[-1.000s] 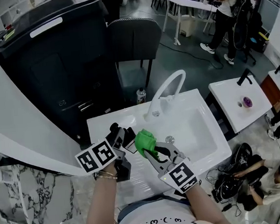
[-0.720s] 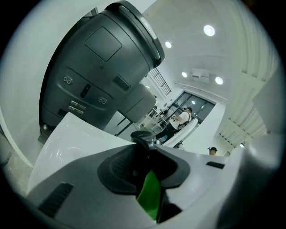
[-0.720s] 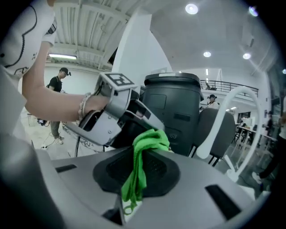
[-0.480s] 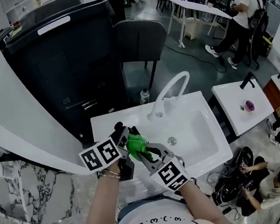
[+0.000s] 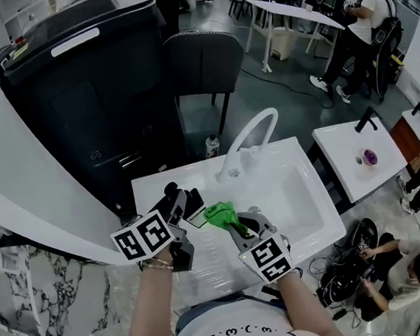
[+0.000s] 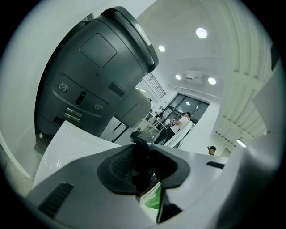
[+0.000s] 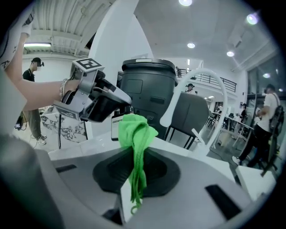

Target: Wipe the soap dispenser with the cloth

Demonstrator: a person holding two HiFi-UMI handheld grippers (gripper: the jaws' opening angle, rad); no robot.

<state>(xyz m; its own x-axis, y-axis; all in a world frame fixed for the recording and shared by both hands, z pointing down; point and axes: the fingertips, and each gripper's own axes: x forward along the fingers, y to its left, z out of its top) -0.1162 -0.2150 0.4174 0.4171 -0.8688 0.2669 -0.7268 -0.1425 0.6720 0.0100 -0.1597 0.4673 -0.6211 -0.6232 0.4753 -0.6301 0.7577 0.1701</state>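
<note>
left gripper clamped on dark soap dispenser, body mostly hidden by jaws; right gripper pinches bunched green cloth.

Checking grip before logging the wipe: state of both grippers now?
Left gripper: closed on the soap dispenser.
Right gripper: closed on the green cloth.

Right tongs with green cloth shifted right and lower, away from soap dispenser.
</note>
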